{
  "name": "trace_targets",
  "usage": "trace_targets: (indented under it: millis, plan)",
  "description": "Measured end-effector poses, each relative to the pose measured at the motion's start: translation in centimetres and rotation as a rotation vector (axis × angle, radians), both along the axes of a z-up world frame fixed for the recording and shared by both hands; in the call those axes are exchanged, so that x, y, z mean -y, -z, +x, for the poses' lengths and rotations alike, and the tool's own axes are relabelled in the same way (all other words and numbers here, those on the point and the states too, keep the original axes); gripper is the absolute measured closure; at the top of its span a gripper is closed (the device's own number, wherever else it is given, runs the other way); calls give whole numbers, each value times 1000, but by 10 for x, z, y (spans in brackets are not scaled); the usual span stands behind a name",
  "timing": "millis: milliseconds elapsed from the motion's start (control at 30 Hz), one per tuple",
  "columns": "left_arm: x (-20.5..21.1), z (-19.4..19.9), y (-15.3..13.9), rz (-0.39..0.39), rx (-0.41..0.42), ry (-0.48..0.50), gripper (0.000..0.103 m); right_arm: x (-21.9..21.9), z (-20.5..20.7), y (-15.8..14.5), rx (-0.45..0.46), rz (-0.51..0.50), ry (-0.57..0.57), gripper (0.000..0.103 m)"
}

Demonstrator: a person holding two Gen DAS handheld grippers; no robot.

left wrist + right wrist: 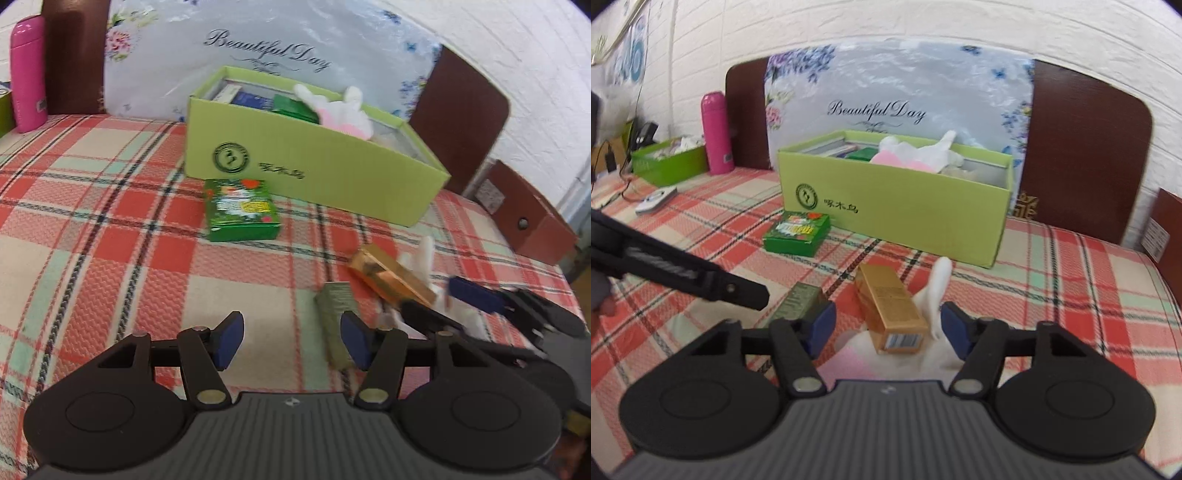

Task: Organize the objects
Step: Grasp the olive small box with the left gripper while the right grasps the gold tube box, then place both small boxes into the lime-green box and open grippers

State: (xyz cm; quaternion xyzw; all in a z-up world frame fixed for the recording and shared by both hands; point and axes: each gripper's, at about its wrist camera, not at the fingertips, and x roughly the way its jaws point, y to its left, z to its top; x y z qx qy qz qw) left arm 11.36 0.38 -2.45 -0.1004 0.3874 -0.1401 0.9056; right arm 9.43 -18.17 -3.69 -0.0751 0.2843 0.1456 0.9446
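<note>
A light green carton stands on the plaid bedspread and holds small boxes and a white and pink plush toy. In front of it lie a flat green pack, an olive box and a gold box. The gold box rests on another white plush toy. My right gripper is open, with the gold box between its pads and a gap on each side. My left gripper is open and empty, its right pad beside the olive box.
A pink bottle stands at the back left beside a green basket. A white device with a cable lies near them. The brown headboard closes the back, and a brown cabinet stands at the right.
</note>
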Motion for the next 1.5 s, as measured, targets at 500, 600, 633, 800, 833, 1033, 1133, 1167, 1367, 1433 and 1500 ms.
trace_targets:
  millis: [500, 600, 633, 800, 833, 1033, 1133, 1167, 1367, 1433, 1500]
  plan:
    - [39, 17, 18, 71, -5, 105, 70, 11, -31, -6, -94, 38, -10, 70]
    - [30, 12, 14, 85, -21, 138, 80, 5, -31, -5, -104, 20, -24, 70]
    - [26, 9, 12, 113, -15, 139, 80, 3, -30, -5, -104, 18, -23, 70]
    - [3, -1, 9, 176, -3, 81, 80, -3, -15, -2, -106, 8, 12, 69]
    - [0, -1, 8, 165, -3, 78, 79, -4, -12, -1, -110, 10, 19, 69]
    - [7, 2, 10, 173, -8, 77, 69, -6, -2, -1, -117, 13, 42, 56]
    - [9, 3, 14, 172, -21, 85, 69, -6, 3, -2, -120, 26, 46, 52]
    - [9, 4, 15, 172, -22, 82, 69, -6, 5, -1, -123, 33, 48, 52]
    - [5, 6, 13, 163, -25, 79, 80, -5, 10, 5, -154, 75, 58, 72]
    - [5, 6, 10, 145, -27, 82, 80, -4, 7, 1, -148, 88, 58, 72]
    - [8, 5, 2, 137, -3, 94, 80, -3, 4, -6, -126, 101, 55, 72]
